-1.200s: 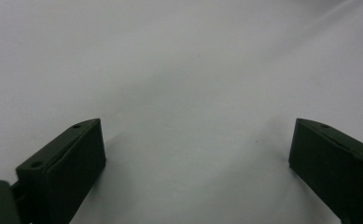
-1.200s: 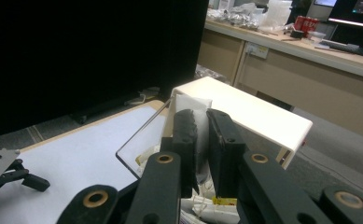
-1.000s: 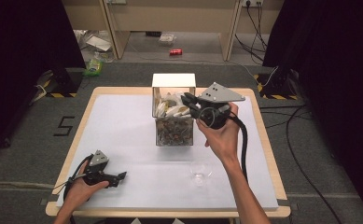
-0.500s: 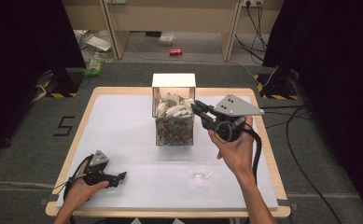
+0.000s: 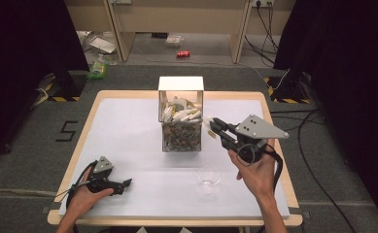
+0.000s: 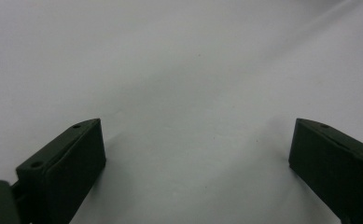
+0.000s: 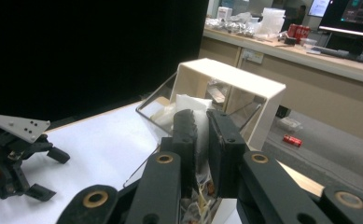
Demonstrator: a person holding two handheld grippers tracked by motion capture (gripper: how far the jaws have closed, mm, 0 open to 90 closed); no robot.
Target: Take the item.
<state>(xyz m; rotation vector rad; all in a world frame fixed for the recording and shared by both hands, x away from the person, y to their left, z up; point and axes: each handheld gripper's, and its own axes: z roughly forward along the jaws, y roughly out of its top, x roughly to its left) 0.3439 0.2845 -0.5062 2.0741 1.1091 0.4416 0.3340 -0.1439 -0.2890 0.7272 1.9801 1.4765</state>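
The right gripper (image 5: 212,123) is sitting right of centre in the high view, held up by the person's right hand (image 5: 255,170) and pointing toward the clear box (image 5: 181,116) in the middle of the table (image 5: 128,141). Its jaws are nearly together and pinching a small white packet (image 7: 198,133); in the right gripper view the packet is sticking up between the two black jaws, in the centre of the frame, with the box just behind it. In the high view the jaw tips are lying just beside the box's right wall, at the level of the pale packets (image 5: 181,114) heaped in its upper part. The box's white back panel is rising above them, and darker mixed contents are filling its lower part.

The left gripper (image 5: 126,182) is resting low at the lower left of the high view, in the person's left hand (image 5: 85,194). In the left gripper view its jaws are standing wide apart, one at each lower corner, with bare white tabletop between them and nothing held.

A clear glass (image 5: 209,177) is standing on the table below the box, near the right hand.

On the grey floor at mid-left of the high view, a marking reading "5" (image 5: 67,131) is showing. A red can (image 5: 182,54) is lying on the floor at the top centre; its lettering is too small to read.
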